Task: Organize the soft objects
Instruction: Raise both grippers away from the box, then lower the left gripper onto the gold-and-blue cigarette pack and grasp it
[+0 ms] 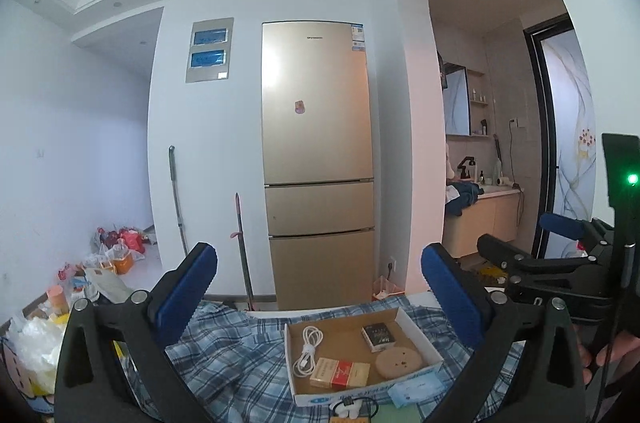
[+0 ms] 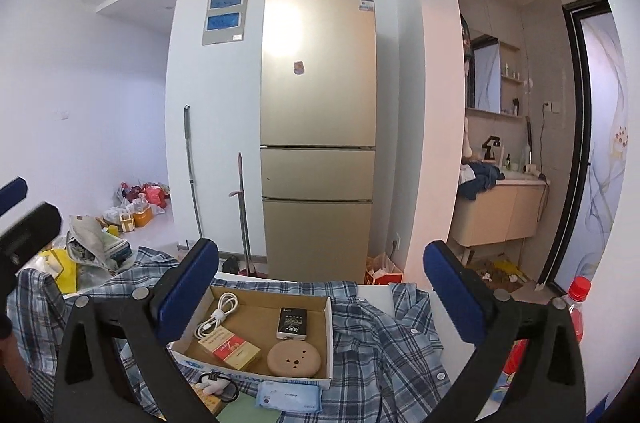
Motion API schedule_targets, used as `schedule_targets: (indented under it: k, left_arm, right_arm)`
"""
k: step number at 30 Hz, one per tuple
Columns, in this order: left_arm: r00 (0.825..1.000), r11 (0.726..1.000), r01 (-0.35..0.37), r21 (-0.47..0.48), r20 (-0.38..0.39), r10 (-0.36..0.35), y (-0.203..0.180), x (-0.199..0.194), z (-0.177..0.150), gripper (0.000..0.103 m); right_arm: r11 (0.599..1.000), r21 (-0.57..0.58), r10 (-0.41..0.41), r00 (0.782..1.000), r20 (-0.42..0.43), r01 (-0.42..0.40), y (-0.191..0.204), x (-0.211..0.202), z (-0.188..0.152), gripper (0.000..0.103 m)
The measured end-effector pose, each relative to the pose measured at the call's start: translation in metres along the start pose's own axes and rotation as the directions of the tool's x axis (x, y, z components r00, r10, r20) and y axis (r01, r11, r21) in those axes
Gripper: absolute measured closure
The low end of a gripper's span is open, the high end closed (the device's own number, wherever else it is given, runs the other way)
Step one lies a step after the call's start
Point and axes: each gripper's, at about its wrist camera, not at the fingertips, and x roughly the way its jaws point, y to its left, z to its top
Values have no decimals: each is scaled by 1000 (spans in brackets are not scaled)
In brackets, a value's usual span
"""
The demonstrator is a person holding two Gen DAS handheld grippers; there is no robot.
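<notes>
Nearest the lens in the left wrist view, the left gripper (image 1: 318, 287) has its blue-padded jaws spread wide with nothing between them. The right gripper (image 2: 320, 283) stands the same way in its own view, jaws far apart and empty; it also shows at the right edge of the left view.

Below and between the jaws lies the blue plaid shirt (image 2: 384, 339), spread flat and rumpled over the white table (image 2: 374, 293). In the right wrist view its collar lies at centre right, toward the far table edge, and the cloth runs across the lower frame from left to right; which way its long axis runs I cannot tell.

On the shirt sits a shallow cardboard box (image 2: 330, 335). It holds a coiled white cable (image 2: 218, 315), a red-and-yellow packet (image 2: 230, 345), a round tan disc (image 2: 294, 359) and a small dark box (image 2: 292, 323). Just in front of the box lies a pack of wipes (image 2: 288, 397).

At lower right stands a red-capped bottle (image 2: 578, 299).

Farther back, a gold fridge (image 2: 318, 127) fills the centre against the white wall.
</notes>
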Motion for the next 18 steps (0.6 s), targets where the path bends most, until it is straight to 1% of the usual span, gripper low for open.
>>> schedule_targets:
  k: [3, 5, 7, 9, 12, 14, 16, 18]
  left_arm:
    - [1000, 1000, -15, -17, -8, 15, 7, -2, -14, 0]
    - [999, 1000, -20, 1, -34, 20, 7, -1, -25, 0]
    - [999, 1000, -19, -5, -50, 19, 10, -1, -37, 0]
    - [998, 1000, -11, -20, -60, 10, 14, 2, -49, 0]
    - [998, 999, 20, -41, -66, -23, 17, 10, -67, 0]
    - [999, 999, 24, -48, -44, -27, 17, 14, -79, 0]
    - [1000, 1000, 2, -19, -23, -2, 15, 17, -91, 0]
    - [1000, 1000, 5, 7, -27, -5, 12, 24, -100, 0]
  right_arm:
    - [1000, 1, 2, 1000, 13, -2, 1, -4, -4, 1]
    - [1000, 13, 5, 1000, 23, -5, 1, -6, -11, 1]
    - [999, 25, 40, 999, 31, -40, 0, -5, -19, 1]
    - [997, 21, 76, 997, 19, -76, 2, 1, -31, 1]
    - [998, 24, 59, 998, -12, -59, 6, 12, -48, 1]
    - [998, 32, 53, 998, -31, -52, 7, 19, -58, 1]
    - [999, 36, 42, 998, -37, -40, 8, 25, -66, 1]
    - [999, 30, 30, 999, -37, -29, 9, 28, -74, 1]
